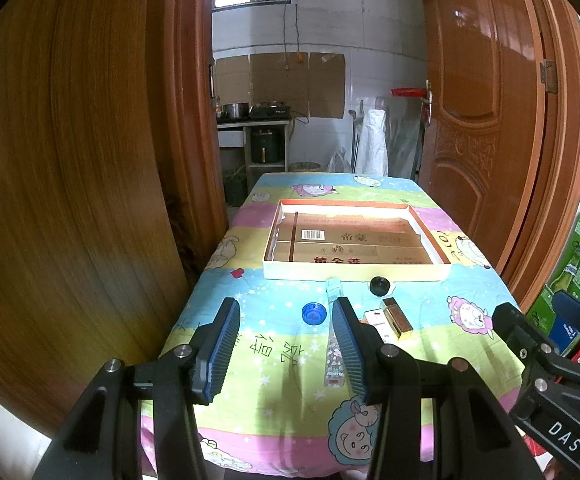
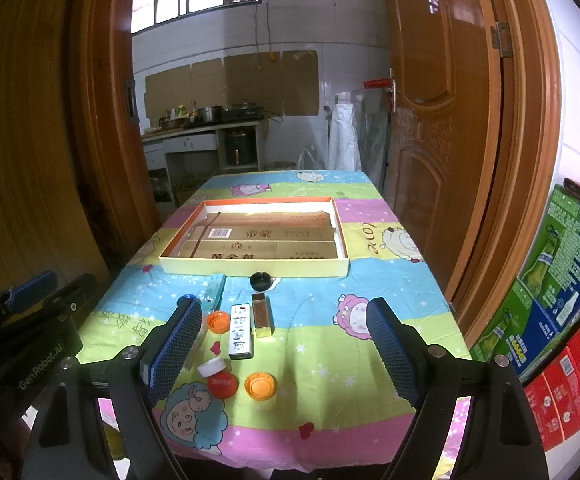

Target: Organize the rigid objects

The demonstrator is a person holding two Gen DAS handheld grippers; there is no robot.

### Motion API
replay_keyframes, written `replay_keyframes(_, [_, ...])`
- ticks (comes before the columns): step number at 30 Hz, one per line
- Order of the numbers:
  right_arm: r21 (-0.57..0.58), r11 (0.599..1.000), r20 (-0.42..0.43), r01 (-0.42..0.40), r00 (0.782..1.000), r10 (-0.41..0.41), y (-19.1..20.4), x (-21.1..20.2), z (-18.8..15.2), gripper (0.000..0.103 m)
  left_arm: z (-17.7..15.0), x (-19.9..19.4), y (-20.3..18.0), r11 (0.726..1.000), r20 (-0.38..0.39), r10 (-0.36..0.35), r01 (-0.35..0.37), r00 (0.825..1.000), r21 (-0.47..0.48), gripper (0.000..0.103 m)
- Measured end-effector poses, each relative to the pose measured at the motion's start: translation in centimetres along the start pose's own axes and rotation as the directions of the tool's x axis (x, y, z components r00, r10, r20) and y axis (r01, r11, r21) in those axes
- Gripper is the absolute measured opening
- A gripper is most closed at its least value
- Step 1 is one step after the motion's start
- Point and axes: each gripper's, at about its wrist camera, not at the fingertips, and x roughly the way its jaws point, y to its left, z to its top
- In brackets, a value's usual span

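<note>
A shallow cream box (image 1: pixel 354 273), lined with cardboard, lies mid-table. In front of it are a black cap (image 1: pixel 379 285), a blue cap (image 1: pixel 313 314), a gold box (image 1: pixel 398 318), a white box (image 1: pixel 376 320) and a long clear tube (image 1: pixel 335 344), partly behind one finger. My left gripper (image 1: pixel 286 304) hovers open before the blue cap, holding nothing. The right wrist view adds an orange cap (image 2: pixel 218 321), a white cap (image 2: pixel 211 367), a red cap (image 2: pixel 223 384) and a second orange cap (image 2: pixel 260 386). My right gripper (image 2: pixel 283 304) is open above them, its jaws wide and empty.
The table wears a cartoon-print cloth (image 2: pixel 370 360). Wooden doors (image 1: pixel 486 120) flank it on both sides. Green beer cartons (image 2: pixel 562 272) and red cartons (image 2: pixel 570 384) stack close to its right edge. A kitchen counter (image 2: pixel 202 128) stands beyond the far end.
</note>
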Motion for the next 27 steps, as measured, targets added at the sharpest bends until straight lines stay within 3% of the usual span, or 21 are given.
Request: replay_keyframes(27, [-0.006,1.000,-0.026,-0.006,1.000,0.006,-0.1,1.0,-0.8,0.086,-1.0,1.6,0.9,1.000,-0.039,-0.009,0.008,0.999,-0.017,0.049])
